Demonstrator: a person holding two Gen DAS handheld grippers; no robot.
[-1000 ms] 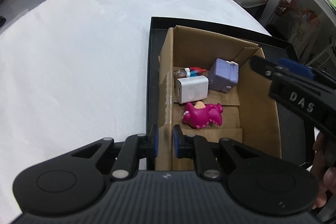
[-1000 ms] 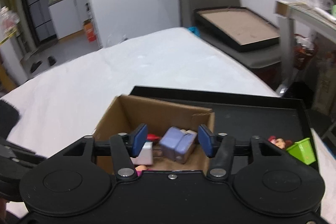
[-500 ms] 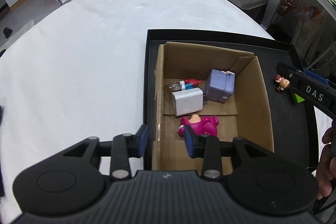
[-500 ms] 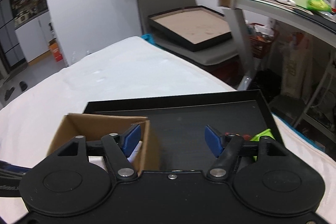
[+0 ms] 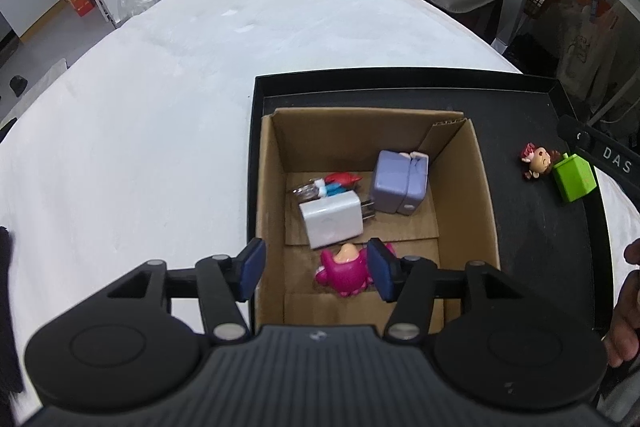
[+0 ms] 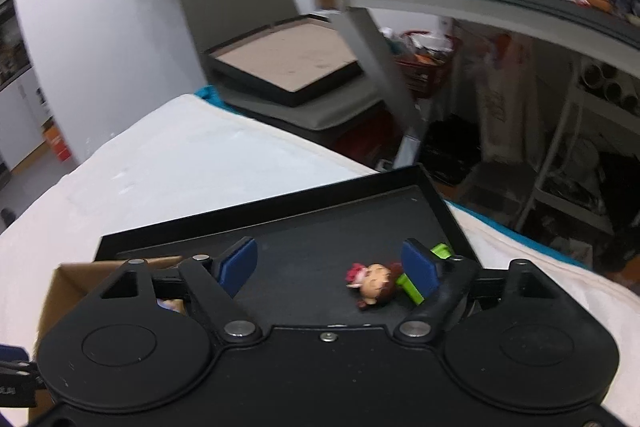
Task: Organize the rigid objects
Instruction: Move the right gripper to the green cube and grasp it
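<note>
Mostly done, by the look of it. Cardboard box (image 5: pixel 460 195) sits in the left half of a black tray (image 5: pixel 560 259) on a white-covered table (image 5: pixel 160 107); four things already lie inside it.

Count in box, left wrist view:
- one pink toy (image 5: pixel 344 269), at 6 o'clock on the box floor
- one white charger (image 5: pixel 330 219), centre, prongs toward 3 o'clock
- one lilac block (image 5: pixel 398 183), at 1 o'clock of the charger
- one red-and-blue piece (image 5: pixel 332 185), at 11 o'clock of the charger; too small to name

Count left on the bare tray: two.
- one doll (image 6: pixel 372 285)
- one green block (image 5: pixel 574 179), touching or just beside the doll at its 3 o'clock

So four in, two out, as far as the views reach; the box's near wall may hide more.

Left gripper (image 5: pixel 316 269): jaws opening, middling wide, over the box's near-left corner. Left pad is outside the wall, right pad over the pink toy. Nothing pinched.

Right gripper (image 6: pixel 328 267): jaws opening, wide, empty. It hangs over the tray with the doll between the pads' lines, toward the right pad; the green block is half hidden behind that pad.

Likely next: right gripper takes the doll or the green block, then the box.
</note>
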